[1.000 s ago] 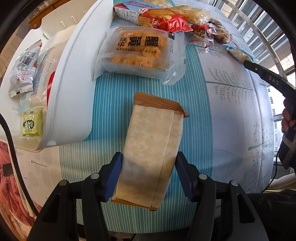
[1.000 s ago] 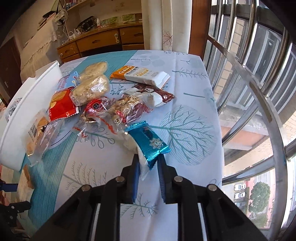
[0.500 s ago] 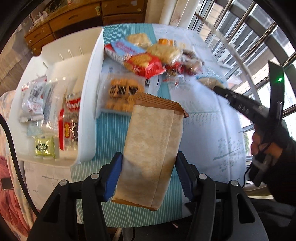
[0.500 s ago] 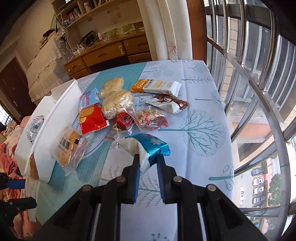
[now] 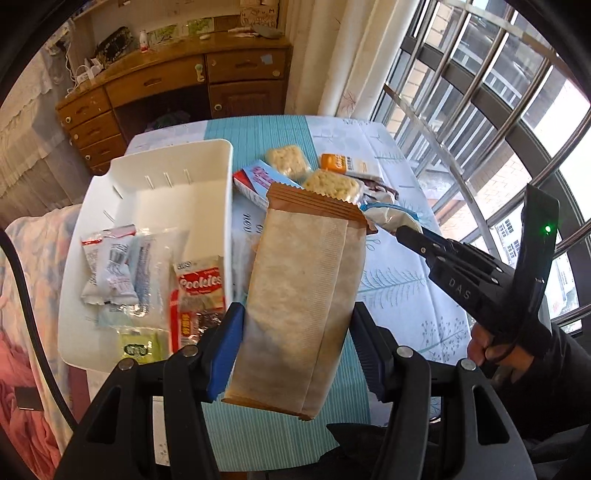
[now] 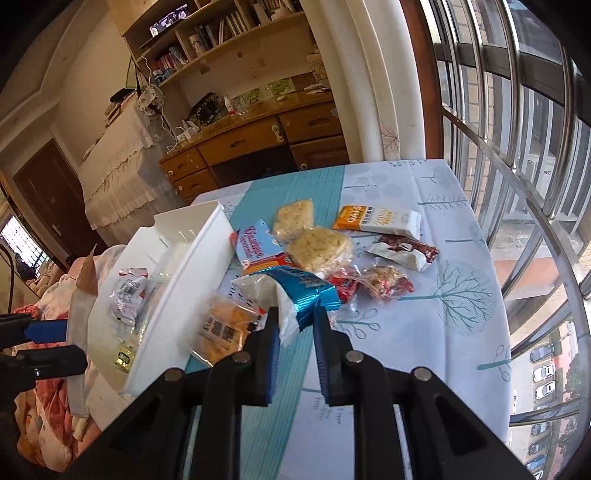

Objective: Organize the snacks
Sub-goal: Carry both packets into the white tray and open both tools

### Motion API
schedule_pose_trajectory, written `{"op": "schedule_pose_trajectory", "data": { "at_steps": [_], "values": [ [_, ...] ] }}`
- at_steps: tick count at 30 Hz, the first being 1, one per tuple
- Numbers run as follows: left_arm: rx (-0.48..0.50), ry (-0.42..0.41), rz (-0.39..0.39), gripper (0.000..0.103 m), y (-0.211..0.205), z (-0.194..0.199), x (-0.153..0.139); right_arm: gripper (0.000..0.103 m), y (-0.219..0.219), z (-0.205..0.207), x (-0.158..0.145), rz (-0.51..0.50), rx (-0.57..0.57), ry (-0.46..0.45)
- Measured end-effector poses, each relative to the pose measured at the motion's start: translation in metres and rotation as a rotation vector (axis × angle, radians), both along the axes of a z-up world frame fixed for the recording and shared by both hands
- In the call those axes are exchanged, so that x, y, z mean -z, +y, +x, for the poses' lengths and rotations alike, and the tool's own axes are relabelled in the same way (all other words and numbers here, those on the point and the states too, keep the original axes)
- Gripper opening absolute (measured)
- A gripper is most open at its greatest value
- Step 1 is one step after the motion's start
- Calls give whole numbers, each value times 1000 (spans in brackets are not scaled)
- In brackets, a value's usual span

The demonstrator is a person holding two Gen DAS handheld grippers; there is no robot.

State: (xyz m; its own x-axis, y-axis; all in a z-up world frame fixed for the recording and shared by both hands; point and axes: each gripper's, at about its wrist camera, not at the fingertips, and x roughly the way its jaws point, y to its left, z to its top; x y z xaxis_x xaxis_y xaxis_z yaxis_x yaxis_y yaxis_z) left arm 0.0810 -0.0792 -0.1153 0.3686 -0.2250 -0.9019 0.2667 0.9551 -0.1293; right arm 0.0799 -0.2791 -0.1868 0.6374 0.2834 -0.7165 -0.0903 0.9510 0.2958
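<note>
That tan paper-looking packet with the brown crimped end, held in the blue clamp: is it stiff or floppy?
Probably fairly stiff: the tan packet with the brown crimped end stands up past the left gripper without drooping. Likely light too, since the jaws pinch only its lower edges. The wrapper looks matte, so it seems unlikely to slip.

Behind the tablecloth-covered table (image 6: 424, 332): wooden dresser (image 6: 258, 144) cluttered on top, bookshelves (image 6: 221, 33) above, cream curtain (image 6: 369, 81), barred window (image 6: 517, 110) overlooking parked cars (image 6: 546, 373).
</note>
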Motion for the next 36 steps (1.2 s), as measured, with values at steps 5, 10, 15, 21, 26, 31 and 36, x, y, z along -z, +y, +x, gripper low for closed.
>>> {"op": "schedule_pose_trajectory", "data": {
  "at_steps": [5,10,15,21,26,31,36],
  "values": [
    [-25,-22,-12,56,35,10,-11,17,29,-4,-18,24,3,-35],
    [-54,-55,-23,56,74,19,-22,17,63,-6,-30,48,1,-57],
    [-58,-85,-8,57,111,29,-24,17,97,-10,-35,60,-7,-75],
    [-60,-99,6,57,147,37,-18,18,140,-12,-31,69,-34,-69],
    [-56,-128,-1,57,169,42,-12,18,177,-12,-28,64,-76,-74],
    [-53,-136,-9,58,186,44,-3,19,205,-16,-20,61,-104,-66],
    [-54,-95,-3,63,195,43,6,40,226,-14,-7,19,-111,-6]
  ]
}}
